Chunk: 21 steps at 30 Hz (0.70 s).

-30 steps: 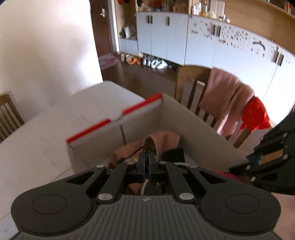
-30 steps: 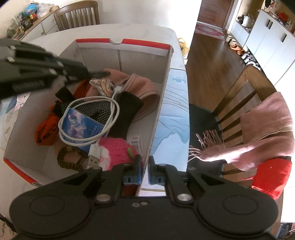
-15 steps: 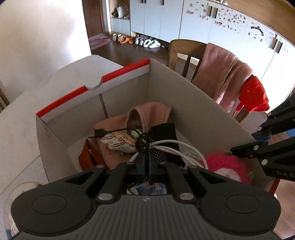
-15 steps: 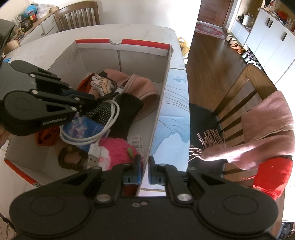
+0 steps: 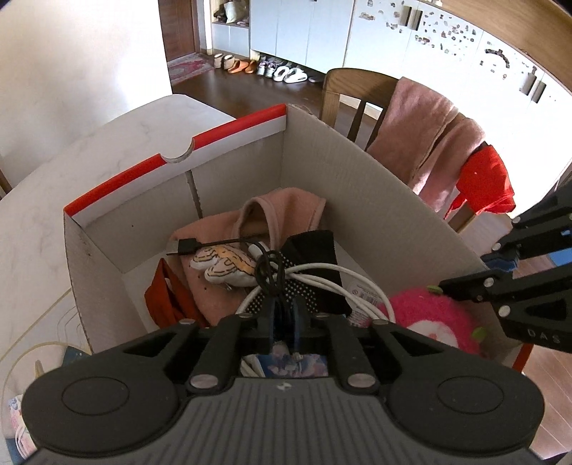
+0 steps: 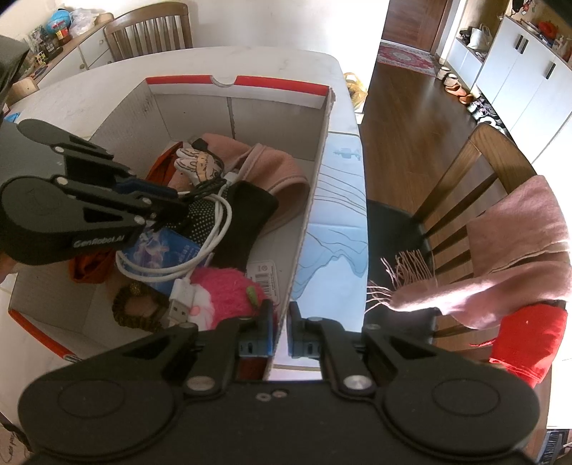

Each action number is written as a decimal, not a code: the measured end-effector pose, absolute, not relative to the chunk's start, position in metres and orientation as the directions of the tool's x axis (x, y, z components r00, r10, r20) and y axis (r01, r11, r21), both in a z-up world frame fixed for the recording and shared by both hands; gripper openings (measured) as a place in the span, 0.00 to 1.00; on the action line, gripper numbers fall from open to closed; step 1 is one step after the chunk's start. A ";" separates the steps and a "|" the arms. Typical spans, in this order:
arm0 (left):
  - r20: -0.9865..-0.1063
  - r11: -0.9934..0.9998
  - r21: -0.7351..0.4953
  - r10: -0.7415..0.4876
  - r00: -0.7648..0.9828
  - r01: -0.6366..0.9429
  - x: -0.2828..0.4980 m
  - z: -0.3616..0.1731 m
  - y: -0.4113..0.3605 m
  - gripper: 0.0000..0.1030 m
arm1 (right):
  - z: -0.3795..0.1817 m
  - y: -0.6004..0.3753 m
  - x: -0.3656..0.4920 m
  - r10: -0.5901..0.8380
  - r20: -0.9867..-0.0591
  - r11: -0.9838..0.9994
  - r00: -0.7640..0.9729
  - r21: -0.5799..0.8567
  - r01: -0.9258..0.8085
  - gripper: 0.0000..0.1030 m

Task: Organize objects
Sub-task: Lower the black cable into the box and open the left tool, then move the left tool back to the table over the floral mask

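Note:
A cardboard box (image 5: 221, 136) with a red rim stands on the white table. It holds a pink cloth (image 5: 286, 211), a small cartoon toy (image 5: 223, 264), a coiled white cable (image 5: 321, 275), a dotted black glove (image 6: 246, 211) and a pink plush (image 6: 225, 286). My left gripper (image 5: 282, 304) is low inside the box and its jaws are opening. A coiled black cable (image 5: 270, 266) lies at its tips, resting on the pile. My right gripper (image 6: 281, 314) is shut on the box's right wall (image 6: 307, 221).
A wooden chair (image 6: 464, 171) draped with a pink scarf (image 6: 518, 250) and a red cloth (image 6: 529, 339) stands close to the table's right edge. A blue-and-white sheet (image 6: 336, 229) lies beside the box. Another chair (image 6: 150, 28) stands at the far end.
My left gripper sank into the box with the black cable, then its fingers parted a little, leaving the cable on the pile. The right gripper kept still on the box wall.

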<state>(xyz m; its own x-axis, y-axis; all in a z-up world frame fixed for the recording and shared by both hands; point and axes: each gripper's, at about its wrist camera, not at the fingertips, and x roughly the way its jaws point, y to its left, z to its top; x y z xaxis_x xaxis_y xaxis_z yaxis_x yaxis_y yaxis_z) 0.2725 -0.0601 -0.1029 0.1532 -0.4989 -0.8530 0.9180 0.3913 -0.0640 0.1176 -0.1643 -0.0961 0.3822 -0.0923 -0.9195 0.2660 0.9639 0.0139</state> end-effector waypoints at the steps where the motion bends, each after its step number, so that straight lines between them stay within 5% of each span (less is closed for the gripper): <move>1: -0.852 0.393 -0.065 -0.500 0.154 0.917 0.272 -0.102 -0.059 0.17 | -0.096 -0.164 0.118 -0.092 -0.920 0.964 0.382 0.014 0.266 0.06; 6: -0.837 0.409 -0.079 -0.522 0.162 0.909 0.272 -0.094 -0.049 0.33 | -0.096 -0.164 0.118 -0.093 -0.919 0.964 0.382 0.013 0.266 0.06; 8: -0.827 0.415 -0.085 -0.537 0.169 0.906 0.272 -0.088 -0.043 0.54 | -0.096 -0.165 0.117 -0.092 -0.919 0.964 0.383 0.014 0.267 0.06; 10: -0.810 0.422 -0.097 -0.560 0.175 0.901 0.272 -0.079 -0.036 0.63 | -0.096 -0.165 0.117 -0.092 -0.919 0.963 0.383 0.015 0.268 0.06; 21: -0.740 0.456 -0.162 -0.642 0.198 0.875 0.281 -0.030 0.016 0.70 | -0.095 -0.165 0.116 -0.091 -0.919 0.963 0.382 0.017 0.269 0.06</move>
<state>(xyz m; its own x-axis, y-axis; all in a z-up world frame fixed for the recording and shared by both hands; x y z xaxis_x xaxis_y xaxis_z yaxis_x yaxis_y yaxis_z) 0.2807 0.0158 -0.0301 0.1978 -0.6424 -0.7404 0.8752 0.4560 -0.1618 0.1164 -0.1653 -0.0954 0.3824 -0.0910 -0.9195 0.2688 0.9631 0.0165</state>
